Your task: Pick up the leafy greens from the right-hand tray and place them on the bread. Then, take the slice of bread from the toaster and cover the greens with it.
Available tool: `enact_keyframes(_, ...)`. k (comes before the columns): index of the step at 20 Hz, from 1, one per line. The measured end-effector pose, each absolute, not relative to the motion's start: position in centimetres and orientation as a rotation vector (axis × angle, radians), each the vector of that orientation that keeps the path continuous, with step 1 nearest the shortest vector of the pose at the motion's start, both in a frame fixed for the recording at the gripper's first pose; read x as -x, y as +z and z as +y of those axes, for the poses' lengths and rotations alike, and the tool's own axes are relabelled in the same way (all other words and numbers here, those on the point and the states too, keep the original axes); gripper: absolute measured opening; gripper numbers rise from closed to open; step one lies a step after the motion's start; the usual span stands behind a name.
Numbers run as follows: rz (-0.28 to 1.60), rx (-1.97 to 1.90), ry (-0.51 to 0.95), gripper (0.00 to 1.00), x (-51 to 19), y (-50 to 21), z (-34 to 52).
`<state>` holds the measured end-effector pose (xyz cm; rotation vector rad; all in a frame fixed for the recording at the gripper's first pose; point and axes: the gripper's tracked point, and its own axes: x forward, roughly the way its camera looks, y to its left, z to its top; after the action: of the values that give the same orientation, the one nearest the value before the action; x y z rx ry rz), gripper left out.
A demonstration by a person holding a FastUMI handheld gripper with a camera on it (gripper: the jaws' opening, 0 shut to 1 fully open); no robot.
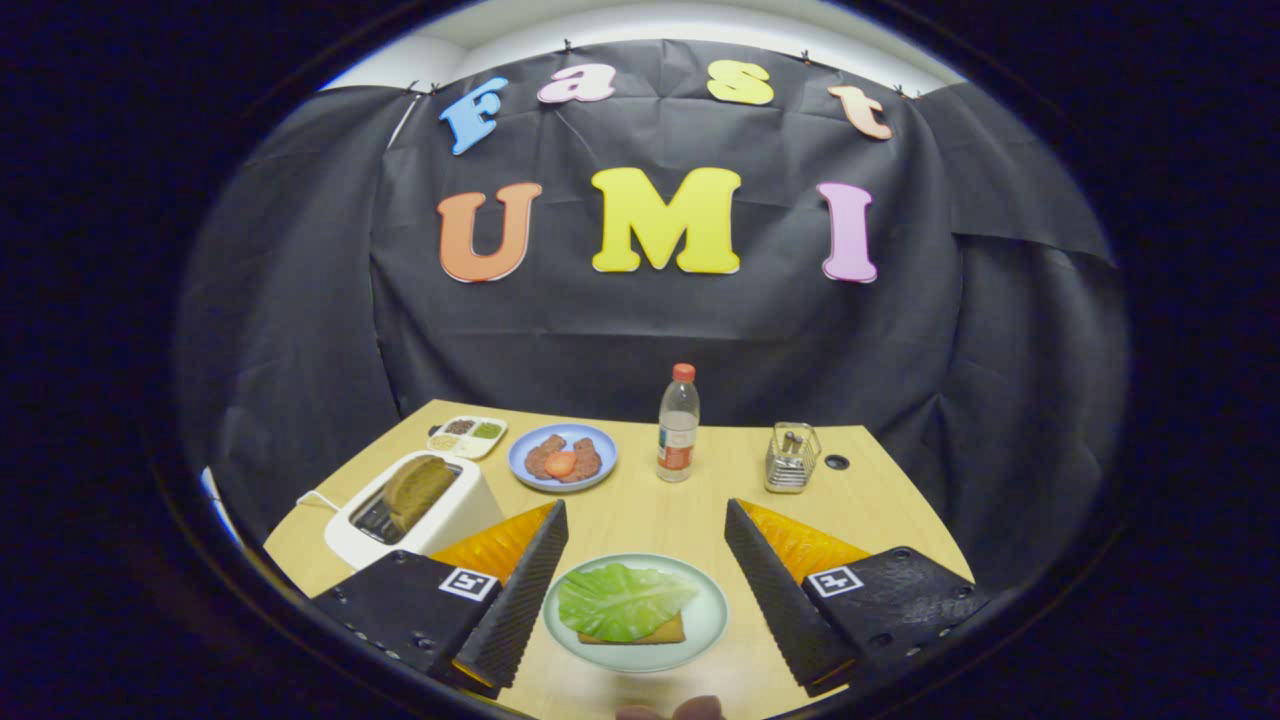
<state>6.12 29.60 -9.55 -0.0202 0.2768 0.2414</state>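
The claw (645,545) is held spread wide and empty above the near part of the desk (690,510), nothing being pinched between its fingers.

The desk is backed by the booth's dark cloth wall. Ahead and to the left of the claw, just beyond the left finger, a toaster (415,510) is seen, with a bread slice (418,490) standing upright in its slot; the slice is set edge-on, its long axis running away from the claw and somewhat to the left. Between the fingers, a little below their tips, a plate (712,625) is placed, on which a leaf (622,600) is already laid over a bread base (660,634), only the base's near edge being left uncovered.

Beyond the fingers, further out on the desk, a blue dish (598,447) with meat and a tomato piece is set, then a bottle (678,425) straight ahead, a wire holder (791,460) to the right, and a small divided tray (467,437) at the far left.

The first part of the task is judged done. The coming move is judged to turn on the slice lying ahead-left: the claw would need to be swung left and lined up across the slice's thin faces before being closed.
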Motion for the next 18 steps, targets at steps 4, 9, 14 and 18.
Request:
enact_keyframes(4,0.265,0.012,0.301,0.96,-5.3,-8.2,36.0)
enact_keyframes(9,0.318,-0.043,0.336,0.96,-5.4,-9.5,43.3)
enact_keyframes(14,0.384,-0.037,0.324,0.96,-7.0,-12.6,48.4)
enact_keyframes(18,0.430,-0.009,0.282,0.96,-9.3,-15.1,50.0)
